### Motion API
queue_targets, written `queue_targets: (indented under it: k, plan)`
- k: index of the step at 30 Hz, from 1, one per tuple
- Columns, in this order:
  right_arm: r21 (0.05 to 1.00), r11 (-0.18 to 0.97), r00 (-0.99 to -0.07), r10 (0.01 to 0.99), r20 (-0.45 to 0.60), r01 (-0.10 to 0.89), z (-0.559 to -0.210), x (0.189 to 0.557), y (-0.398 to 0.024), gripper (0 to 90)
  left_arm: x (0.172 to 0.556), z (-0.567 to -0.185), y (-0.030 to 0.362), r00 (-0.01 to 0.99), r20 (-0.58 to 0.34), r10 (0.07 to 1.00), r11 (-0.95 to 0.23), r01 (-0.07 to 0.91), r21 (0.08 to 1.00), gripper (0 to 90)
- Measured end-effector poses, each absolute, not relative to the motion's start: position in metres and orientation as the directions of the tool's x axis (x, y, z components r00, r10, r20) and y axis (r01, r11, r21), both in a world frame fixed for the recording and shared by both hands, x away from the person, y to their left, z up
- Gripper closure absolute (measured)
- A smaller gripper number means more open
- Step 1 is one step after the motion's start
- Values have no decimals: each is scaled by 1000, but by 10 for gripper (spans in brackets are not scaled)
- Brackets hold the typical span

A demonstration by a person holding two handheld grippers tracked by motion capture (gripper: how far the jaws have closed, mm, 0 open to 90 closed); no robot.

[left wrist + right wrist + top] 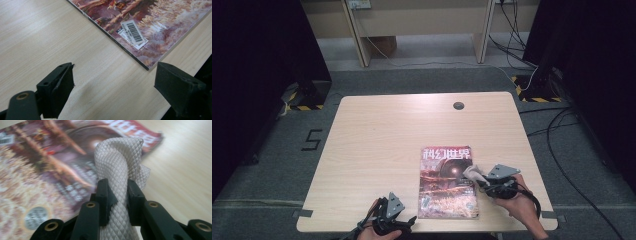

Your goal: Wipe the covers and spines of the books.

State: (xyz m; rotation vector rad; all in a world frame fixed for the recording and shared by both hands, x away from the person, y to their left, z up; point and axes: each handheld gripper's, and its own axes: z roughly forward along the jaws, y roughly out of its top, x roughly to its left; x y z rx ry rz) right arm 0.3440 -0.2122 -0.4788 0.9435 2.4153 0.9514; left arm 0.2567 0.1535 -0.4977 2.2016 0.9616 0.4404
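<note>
A magazine with a red and brown cover lies flat near the table's front edge; in the left gripper view its barcode corner lies just ahead of the jaws. My right gripper is shut on a bunched white cloth with a diamond weave, held over the magazine's right edge. In the right gripper view the cloth rises between the two pads, pinched tight. My left gripper rests low at the front edge, left of the magazine, jaws wide apart with bare wood between them.
The light wooden table has a round cable hole at its far edge. Cables trail on the floor to the right. Wooden furniture legs stand beyond the table.
</note>
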Motion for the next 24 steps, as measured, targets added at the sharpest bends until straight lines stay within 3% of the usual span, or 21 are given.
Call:
queue_targets:
  k: [12,24]
  plan:
    - [709,472,-579,808,-109,524,-478,360,-260,750,257,-498,152,673,42,738,-501,506,702,153]
    - [635,508,-570,812,-127,582,-497,367,-271,701,256,-499,152,675,44,737,-507,508,697,153]
